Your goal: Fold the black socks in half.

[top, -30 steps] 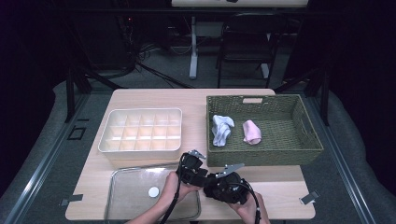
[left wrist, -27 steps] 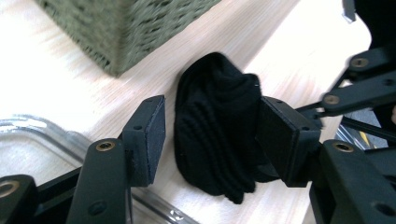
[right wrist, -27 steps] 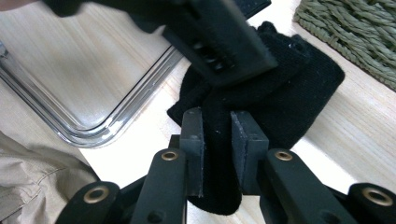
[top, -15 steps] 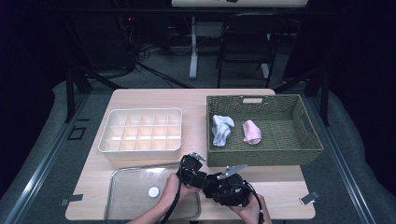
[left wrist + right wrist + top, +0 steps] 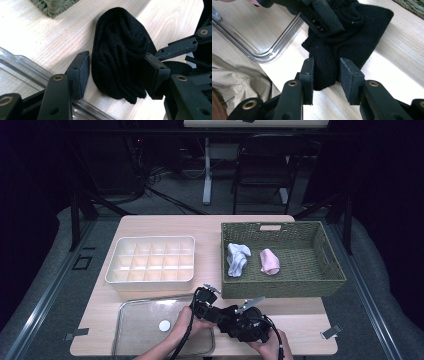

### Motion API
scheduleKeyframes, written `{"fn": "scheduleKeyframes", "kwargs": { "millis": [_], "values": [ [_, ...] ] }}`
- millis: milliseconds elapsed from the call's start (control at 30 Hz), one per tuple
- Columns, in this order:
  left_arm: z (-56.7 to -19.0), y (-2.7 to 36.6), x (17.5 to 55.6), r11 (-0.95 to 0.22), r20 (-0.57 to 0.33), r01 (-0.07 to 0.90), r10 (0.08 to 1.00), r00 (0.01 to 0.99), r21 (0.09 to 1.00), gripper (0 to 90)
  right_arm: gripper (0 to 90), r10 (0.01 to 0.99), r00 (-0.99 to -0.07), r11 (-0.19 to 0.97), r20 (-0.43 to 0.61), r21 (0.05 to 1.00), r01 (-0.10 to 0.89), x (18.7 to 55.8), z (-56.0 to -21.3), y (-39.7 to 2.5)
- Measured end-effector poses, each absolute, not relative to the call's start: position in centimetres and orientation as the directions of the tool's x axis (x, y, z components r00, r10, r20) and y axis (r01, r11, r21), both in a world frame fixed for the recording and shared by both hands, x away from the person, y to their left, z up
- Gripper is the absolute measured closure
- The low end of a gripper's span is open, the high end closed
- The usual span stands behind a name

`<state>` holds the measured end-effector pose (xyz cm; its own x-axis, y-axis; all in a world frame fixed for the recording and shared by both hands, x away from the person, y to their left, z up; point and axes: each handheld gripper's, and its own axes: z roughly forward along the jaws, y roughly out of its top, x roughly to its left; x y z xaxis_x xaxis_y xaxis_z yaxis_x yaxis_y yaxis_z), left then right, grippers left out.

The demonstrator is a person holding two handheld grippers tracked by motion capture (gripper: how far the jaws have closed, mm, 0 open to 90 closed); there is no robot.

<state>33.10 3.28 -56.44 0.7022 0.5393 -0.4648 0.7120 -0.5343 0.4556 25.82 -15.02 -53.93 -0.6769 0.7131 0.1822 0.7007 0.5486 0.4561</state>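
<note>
A rolled black sock [image 5: 120,57] lies on the wooden table near its front edge, between my two grippers. My left gripper [image 5: 117,75] stands open around the roll: one pad [image 5: 155,75] touches it and the other pad [image 5: 80,75] sits just clear of it. From the opposite side, my right gripper [image 5: 325,77] is shut on a loose corner of the sock [image 5: 352,37]. In the high view the left gripper [image 5: 212,309] and the right gripper [image 5: 231,319] sit close together in front of the basket.
A green wicker basket [image 5: 282,287] at the right holds a white sock [image 5: 236,259] and a pink sock [image 5: 270,261]. A cream compartment tray [image 5: 150,239] stands at the left. A clear lid [image 5: 120,320] with a white knob [image 5: 164,325] lies beside the grippers.
The right gripper has drawn slightly toward the table's front edge. The left gripper has stayed almost still.
</note>
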Motion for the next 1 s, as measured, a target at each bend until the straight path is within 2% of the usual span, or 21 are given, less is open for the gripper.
{"fn": "scheduleKeyframes", "kwargs": {
  "millis": [267,333,533,633,800,900,1000],
  "values": [
    [-56.6,3.3,33.2,-0.546,-0.498,0.705,0.501,0.707,0.452,50.3,65.5,0.708,-0.685,0.558,0.175,0.455,0.693,25.8,-53.9,-14.8],
    [-56.4,3.2,33.0,-0.568,-0.477,0.685,0.494,0.727,0.456,55.0,65.5,0.704,-0.687,0.561,0.179,0.453,0.693,25.9,-53.9,-15.0],
    [-56.3,3.1,32.7,-0.574,-0.449,0.660,0.485,0.751,0.485,61.9,63.1,0.693,-0.699,0.566,0.177,0.468,0.679,25.8,-53.7,-14.9],
    [-56.2,3.1,32.5,-0.570,-0.435,0.654,0.489,0.756,0.496,64.5,57.4,0.683,-0.705,0.571,0.188,0.465,0.677,25.7,-53.3,-15.2],
    [-56.1,3.4,32.7,-0.556,-0.455,0.667,0.488,0.745,0.496,65.9,47.9,0.703,-0.694,0.530,0.157,0.536,0.658,25.5,-52.5,-16.9],
    [-55.9,3.4,32.6,-0.556,-0.452,0.660,0.481,0.751,0.505,66.0,40.4,0.750,-0.650,0.482,0.126,0.568,0.667,25.8,-52.0,-18.5],
    [-55.5,3.5,32.6,-0.553,-0.445,0.653,0.479,0.757,0.518,66.0,33.5,0.775,-0.615,0.440,0.144,0.576,0.689,26.3,-52.2,-19.8]
  ]
}}
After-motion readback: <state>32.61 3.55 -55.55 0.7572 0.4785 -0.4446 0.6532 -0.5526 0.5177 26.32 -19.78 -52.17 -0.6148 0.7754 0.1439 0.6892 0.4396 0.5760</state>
